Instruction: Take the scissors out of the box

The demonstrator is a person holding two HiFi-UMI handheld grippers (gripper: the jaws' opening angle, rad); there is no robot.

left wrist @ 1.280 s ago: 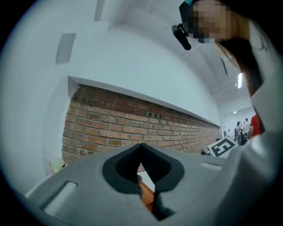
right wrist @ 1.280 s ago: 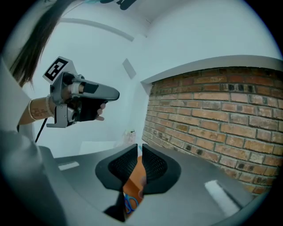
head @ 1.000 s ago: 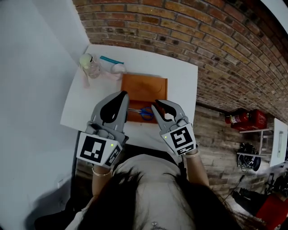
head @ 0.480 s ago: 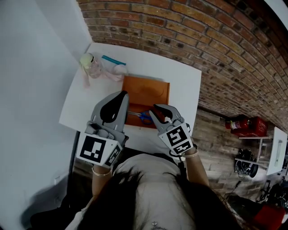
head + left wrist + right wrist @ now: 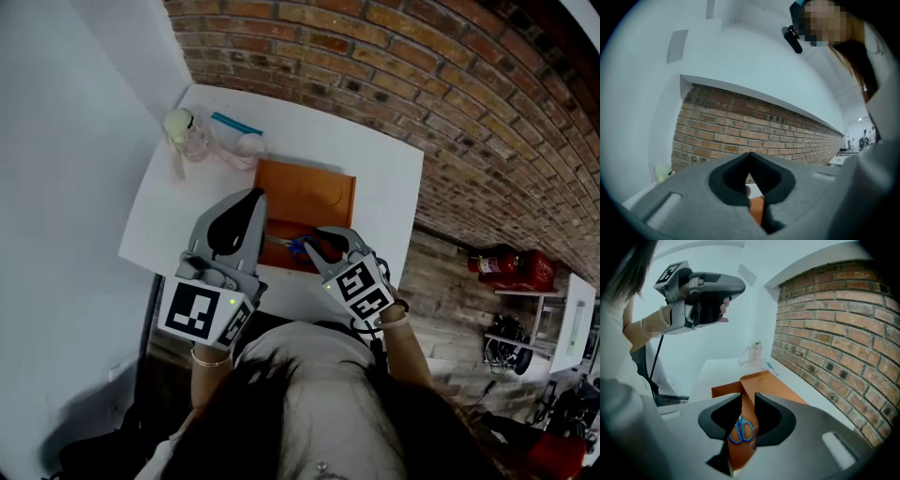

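An open orange box lies on the white table. Blue-handled scissors rest in its near end. My right gripper tilts down just over them, and its jaws are opening. Through the right gripper view, the scissors show in the gap of the right gripper, below the tips and not between the pads. My left gripper is held level over the box's near-left corner, jaws together and holding nothing. In its own view the left gripper has its tips meeting, with the box glimpsed beneath.
At the table's far left stand a clear bottle, a teal stick, a white object and pink cloth. A white wall runs along the left and a brick wall behind. A red extinguisher lies at the right.
My right gripper has dropped and tipped down over the scissors at the box's near end, its jaws spreading wider. The left gripper has barely shifted.
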